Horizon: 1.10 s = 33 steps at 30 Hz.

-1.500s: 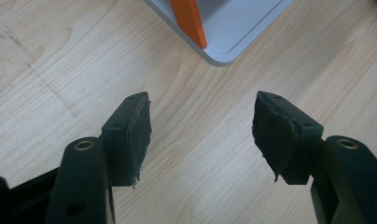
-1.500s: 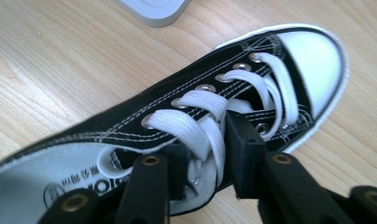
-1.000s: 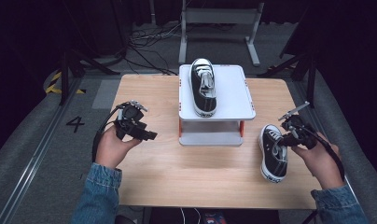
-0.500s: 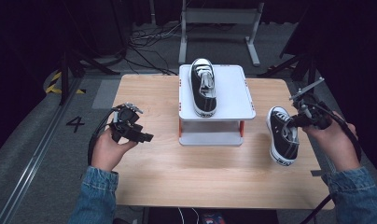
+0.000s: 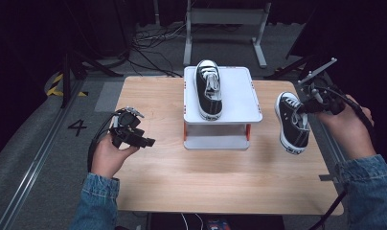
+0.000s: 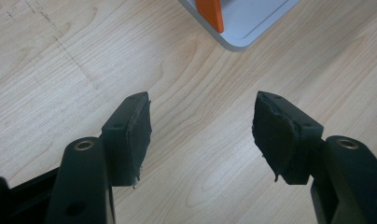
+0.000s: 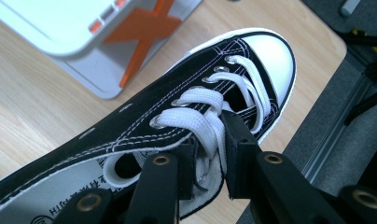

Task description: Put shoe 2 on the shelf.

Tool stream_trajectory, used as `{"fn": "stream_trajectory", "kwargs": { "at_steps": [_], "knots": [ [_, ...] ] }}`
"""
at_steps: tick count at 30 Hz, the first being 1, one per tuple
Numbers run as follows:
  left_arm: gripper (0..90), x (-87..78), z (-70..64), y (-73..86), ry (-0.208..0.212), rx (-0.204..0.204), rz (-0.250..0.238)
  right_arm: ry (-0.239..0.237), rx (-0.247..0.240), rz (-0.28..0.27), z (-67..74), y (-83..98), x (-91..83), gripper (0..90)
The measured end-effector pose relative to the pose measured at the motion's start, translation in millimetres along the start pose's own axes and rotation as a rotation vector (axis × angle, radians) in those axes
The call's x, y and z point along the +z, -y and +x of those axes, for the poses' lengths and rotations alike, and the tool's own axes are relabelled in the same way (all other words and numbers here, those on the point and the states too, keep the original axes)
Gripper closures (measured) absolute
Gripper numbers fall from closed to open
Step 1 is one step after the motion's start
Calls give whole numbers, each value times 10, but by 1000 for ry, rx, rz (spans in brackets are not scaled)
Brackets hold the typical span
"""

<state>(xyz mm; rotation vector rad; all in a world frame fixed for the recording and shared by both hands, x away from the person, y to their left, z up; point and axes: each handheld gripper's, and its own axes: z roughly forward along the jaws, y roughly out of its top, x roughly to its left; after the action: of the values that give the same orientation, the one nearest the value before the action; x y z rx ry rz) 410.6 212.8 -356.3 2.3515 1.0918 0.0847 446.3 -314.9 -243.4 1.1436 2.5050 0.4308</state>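
heel of sneaker (image 7: 46,196) cut off | insole print unreadable

Black lace-up sneaker (image 5: 293,121), white toe cap.
Lifted clear of the table, right of the stand, heel tilted down.

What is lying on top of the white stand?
One black sneaker with white laces lies on the white stand, its toe pointing away from the person. The stand's lower shelf is mostly covered by the top plate.

Lab or studio: dark surround, floor cables (image 5: 148,40), metal stand (image 5: 225,19).
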Motion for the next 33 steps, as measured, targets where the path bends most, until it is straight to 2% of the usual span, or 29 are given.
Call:
{"fn": "stream_trajectory", "kwargs": {
  "at_steps": [6, 11, 15, 16, 19, 24, 33],
  "knots": [
    [379, -31, 14, 86, -2, -17, 3, 25, -27, -37, 13, -254, -146, 770],
    [379, -84, 14, 192, -10, -33, -1, 41, -73, -58, 80, -527, -159, 770],
    [379, -127, 17, 275, -20, -49, -8, 43, -104, -67, 165, -735, -106, 770],
    [379, -127, 17, 275, -20, -49, -8, 43, -104, -67, 165, -735, -106, 770],
    [379, -168, 22, 355, -27, -66, -8, 46, -137, -87, 272, -940, -10, 770],
    [379, -191, 14, 399, -30, -72, -10, 43, -165, -98, 347, -1094, 104, 770],
    [379, -187, 26, 397, -23, -70, -12, 100, -226, -93, 529, -1403, 295, 771]
  ]
}}
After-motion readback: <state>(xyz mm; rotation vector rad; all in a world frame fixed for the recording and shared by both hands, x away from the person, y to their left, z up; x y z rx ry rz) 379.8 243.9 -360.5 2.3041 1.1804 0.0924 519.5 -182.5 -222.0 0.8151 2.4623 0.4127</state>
